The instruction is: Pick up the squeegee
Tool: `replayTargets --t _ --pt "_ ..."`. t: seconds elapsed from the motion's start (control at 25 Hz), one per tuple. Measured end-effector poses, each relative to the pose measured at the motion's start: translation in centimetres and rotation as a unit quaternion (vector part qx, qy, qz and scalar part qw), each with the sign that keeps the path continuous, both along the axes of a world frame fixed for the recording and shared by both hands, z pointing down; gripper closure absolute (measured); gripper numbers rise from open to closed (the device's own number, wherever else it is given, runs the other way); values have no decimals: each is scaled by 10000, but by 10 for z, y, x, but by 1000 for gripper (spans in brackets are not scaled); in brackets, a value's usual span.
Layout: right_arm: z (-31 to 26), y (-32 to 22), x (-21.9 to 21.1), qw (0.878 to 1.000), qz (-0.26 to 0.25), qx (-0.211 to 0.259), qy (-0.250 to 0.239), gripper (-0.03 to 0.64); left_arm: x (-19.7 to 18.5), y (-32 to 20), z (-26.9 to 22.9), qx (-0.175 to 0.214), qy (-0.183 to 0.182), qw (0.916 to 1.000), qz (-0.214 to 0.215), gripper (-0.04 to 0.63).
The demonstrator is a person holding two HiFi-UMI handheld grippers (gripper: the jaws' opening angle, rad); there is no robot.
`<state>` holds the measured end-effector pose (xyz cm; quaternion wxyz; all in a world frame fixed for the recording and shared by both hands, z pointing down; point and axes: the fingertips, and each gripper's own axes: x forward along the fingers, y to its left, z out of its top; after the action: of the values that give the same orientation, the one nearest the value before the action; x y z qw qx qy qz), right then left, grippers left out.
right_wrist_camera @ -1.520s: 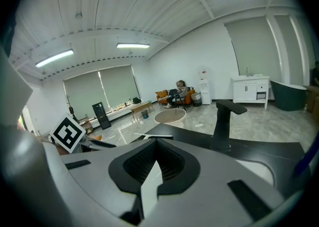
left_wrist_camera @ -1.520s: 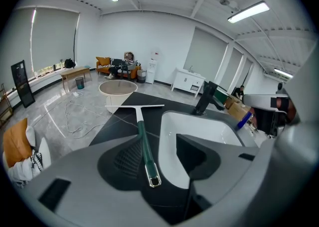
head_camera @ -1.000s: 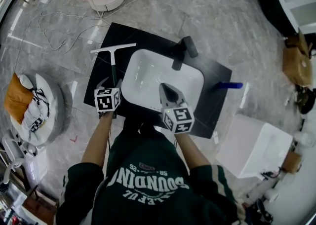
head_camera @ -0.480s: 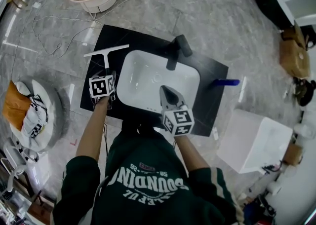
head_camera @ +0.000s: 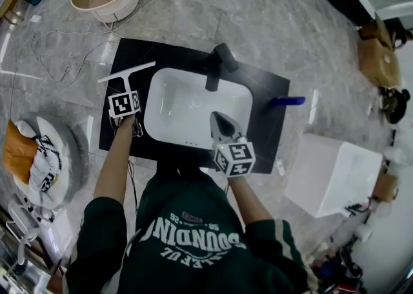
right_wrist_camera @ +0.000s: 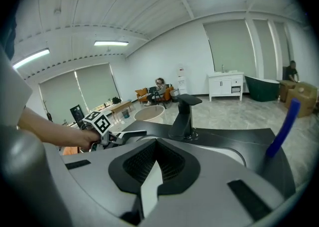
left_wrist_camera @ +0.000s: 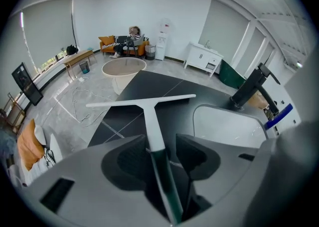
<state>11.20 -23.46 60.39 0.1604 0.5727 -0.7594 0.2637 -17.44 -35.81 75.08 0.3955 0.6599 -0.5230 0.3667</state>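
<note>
Left gripper (left_wrist_camera: 160, 144) jaws apart, straddling squeegee (left_wrist_camera: 152, 124) handle; judged light, rigid, slick, so grip mid-handle. Right gripper (right_wrist_camera: 155, 164) jaws closed, empty.

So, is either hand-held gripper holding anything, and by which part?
Nothing is gripped. The left hand-held gripper straddles the squeegee at its handle, where white meets green, jaws apart; the right hand-held gripper is shut and empty.

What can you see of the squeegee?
The squeegee is T-shaped: a white blade bar and neck, then a dark green handle, plastic by the look. It lies flat on the black counter, left of the sink. The left gripper straddles the handle, jaws apart.
</note>
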Motion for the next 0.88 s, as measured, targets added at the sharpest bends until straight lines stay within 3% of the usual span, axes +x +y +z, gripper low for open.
replayTargets --t 0.36,0.48,0.88 --pt "0 10 20 9995 290 -59 -94 615 -6 2 13 -207 -274 9994 103 424" --pt "2 16 24 9992 382 -69 -106 615 -9 1 13 -211 -273 9994 75 482" --pt "-1 26 22 9986 484 -21 -199 615 -13 11 2 -95 -161 9997 138 503"
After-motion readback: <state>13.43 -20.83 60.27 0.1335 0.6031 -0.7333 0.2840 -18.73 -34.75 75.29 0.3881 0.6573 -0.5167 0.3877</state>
